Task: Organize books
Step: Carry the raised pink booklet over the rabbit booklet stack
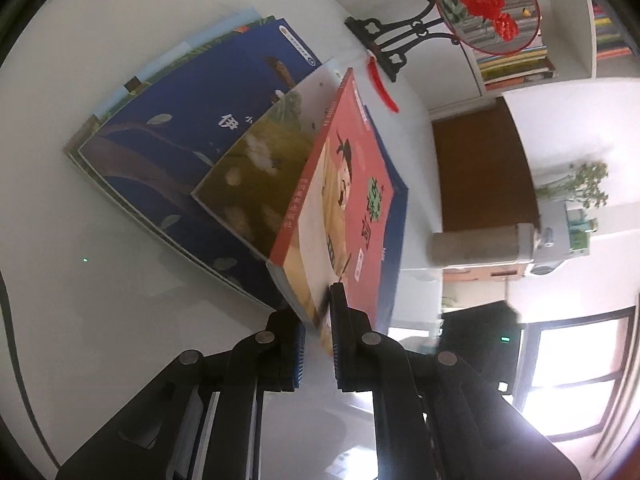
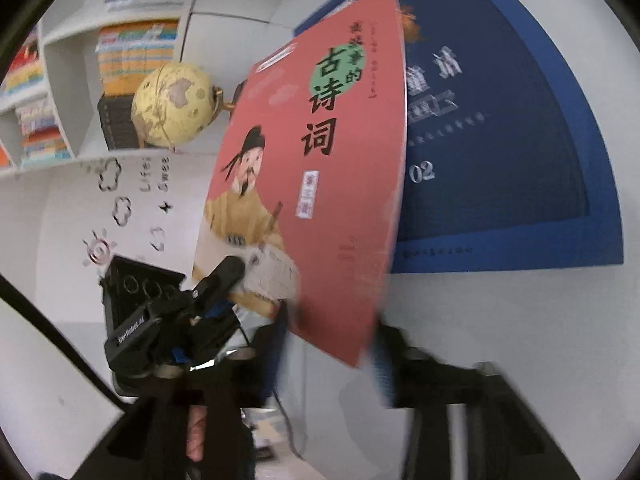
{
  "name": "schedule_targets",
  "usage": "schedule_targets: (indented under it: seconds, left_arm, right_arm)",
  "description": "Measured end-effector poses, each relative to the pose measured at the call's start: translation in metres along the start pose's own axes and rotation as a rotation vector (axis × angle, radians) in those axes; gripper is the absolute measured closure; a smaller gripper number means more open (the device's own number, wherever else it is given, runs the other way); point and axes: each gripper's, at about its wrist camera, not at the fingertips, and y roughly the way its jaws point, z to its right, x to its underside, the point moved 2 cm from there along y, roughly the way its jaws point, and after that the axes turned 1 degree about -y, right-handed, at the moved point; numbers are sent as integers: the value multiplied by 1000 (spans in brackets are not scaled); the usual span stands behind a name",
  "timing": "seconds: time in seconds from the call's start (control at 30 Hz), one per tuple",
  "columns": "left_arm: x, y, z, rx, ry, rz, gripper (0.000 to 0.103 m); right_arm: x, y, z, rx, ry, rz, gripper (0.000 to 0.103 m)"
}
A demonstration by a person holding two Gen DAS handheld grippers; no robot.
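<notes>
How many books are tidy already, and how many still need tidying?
Done: a pile of books lies fanned on the white table, not squared up. In hand: the left gripper pinches a corner of the red book, lifted on edge; the right gripper straddles its lower edge, too blurred to tell if it grips. Left: placing the red book, and the big blue book lying flat behind it.

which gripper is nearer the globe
Left. In the right wrist view the left gripper grips the red book's lower corner just below the globe, while the right gripper sits at the book's bottom edge, farther from it.
</notes>
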Motion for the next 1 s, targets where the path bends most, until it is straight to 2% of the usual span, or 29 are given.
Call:
schedule_targets:
  seconds: [0.03,0.2,0.4,0.5,0.63,0.87,1.0]
  left_arm:
    - [0,0,1,-7,6,3,95]
    - [0,-1,6,-31,38,11,95]
    - [2,0,11,-37,67,11,95]
    - [8,0,18,-75,113,31,95]
    - [11,-4,26,-110,166,61,95]
    - [15,-23,34,-183,257,123,95]
    - [11,-41,24,-197,251,147,94]
  right_arm:
    - [0,0,-4,22,-19,6,80]
    - [11,-2,-43,259,-258,57,80]
    - [20,-6,-67,399,-427,88,80]
    - [24,-3,-76,490,-533,89,80]
    - [31,-2,-87,557,-645,91,80]
    - [36,9,-109,621,-791,97,80]
    - [37,15,-122,602,-838,89,80]
